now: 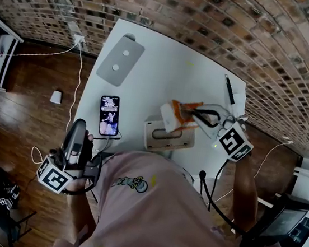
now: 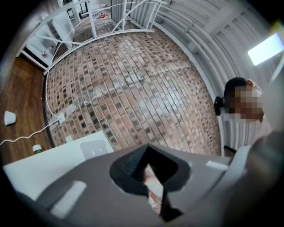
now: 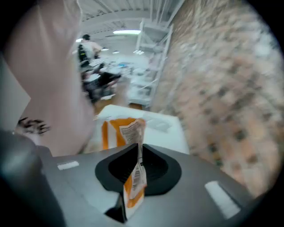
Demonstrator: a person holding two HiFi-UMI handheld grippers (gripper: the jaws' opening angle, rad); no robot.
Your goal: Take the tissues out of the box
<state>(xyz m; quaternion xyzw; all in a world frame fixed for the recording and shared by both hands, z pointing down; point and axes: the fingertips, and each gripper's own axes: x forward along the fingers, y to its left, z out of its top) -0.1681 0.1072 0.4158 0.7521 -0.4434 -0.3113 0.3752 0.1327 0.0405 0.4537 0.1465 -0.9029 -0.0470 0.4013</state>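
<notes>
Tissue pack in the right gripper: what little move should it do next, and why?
Probably lift the tissue pack a little higher. The right gripper is shut on its end, and it hangs just above the box, so it may not be fully clear of the opening yet.

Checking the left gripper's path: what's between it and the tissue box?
A phone, lying flat on the white table, sits between the left gripper and the tissue box; the head view shows it.
</notes>
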